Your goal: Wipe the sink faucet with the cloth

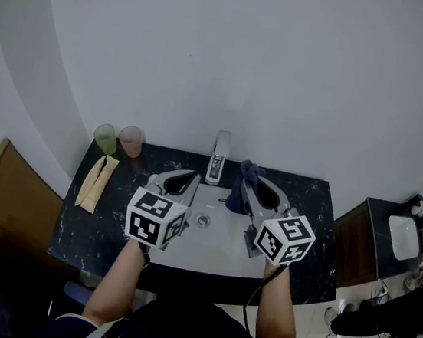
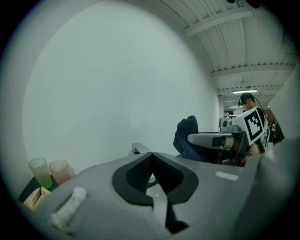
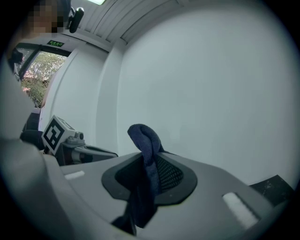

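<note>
The right gripper (image 3: 149,161) pinches a dark blue cloth (image 3: 143,136), which stands up just to the right of the chrome faucet (image 1: 218,156). The left gripper (image 2: 151,158), its jaws pressed together, is over the white sink (image 1: 217,242). At the left of the black counter (image 1: 307,231) stand a green cup (image 1: 106,139) and a pink cup (image 1: 131,141), near a beige folded towel (image 1: 97,182).

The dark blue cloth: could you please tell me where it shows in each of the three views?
Head view: the cloth sits just right of the faucet, at the right gripper's tips.
Left gripper view: right of centre, bunched at the right gripper's jaws.
Right gripper view: dead centre, pinched between the jaws.
Shared landmark: the white wall behind it in all three.
</note>
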A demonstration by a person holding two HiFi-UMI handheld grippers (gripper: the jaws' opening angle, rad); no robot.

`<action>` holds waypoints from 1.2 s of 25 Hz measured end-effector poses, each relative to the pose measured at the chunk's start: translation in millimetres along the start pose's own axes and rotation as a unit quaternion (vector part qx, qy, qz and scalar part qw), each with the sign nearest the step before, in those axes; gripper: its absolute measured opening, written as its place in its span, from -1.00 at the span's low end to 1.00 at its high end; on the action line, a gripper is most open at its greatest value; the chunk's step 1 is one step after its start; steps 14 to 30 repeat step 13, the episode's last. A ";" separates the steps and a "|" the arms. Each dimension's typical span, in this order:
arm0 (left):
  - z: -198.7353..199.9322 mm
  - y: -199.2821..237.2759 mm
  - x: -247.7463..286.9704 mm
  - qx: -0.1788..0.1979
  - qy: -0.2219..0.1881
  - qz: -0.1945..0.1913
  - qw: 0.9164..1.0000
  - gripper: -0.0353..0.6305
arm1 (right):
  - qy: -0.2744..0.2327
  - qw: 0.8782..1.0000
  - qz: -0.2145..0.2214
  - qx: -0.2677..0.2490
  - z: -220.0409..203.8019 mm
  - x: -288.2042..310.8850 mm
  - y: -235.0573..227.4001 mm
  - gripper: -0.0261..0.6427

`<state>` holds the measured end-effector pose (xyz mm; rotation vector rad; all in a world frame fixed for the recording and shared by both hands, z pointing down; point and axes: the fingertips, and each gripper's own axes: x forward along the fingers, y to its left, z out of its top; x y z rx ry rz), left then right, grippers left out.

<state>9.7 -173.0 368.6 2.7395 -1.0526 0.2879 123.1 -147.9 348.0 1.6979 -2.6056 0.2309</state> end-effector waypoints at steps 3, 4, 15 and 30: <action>0.1 0.1 -0.1 0.001 0.000 -0.001 1.000 -0.89 | 0.002 1.000 0.001 -0.003 -0.4 0.4 0.3 -0.69; 0.0 -0.1 -0.1 0.001 0.001 -0.001 1.000 -0.89 | 0.002 1.000 0.001 -0.003 -0.3 0.3 0.3 -0.69; -1.0 -0.2 -0.9 0.001 0.001 -0.004 1.000 -0.89 | 0.003 1.000 -0.002 -0.001 -0.9 -0.3 -0.4 -0.69; -1.0 -0.2 -0.9 0.001 0.001 -0.004 1.000 -0.89 | 0.003 1.000 -0.002 -0.001 -0.9 -0.3 -0.4 -0.69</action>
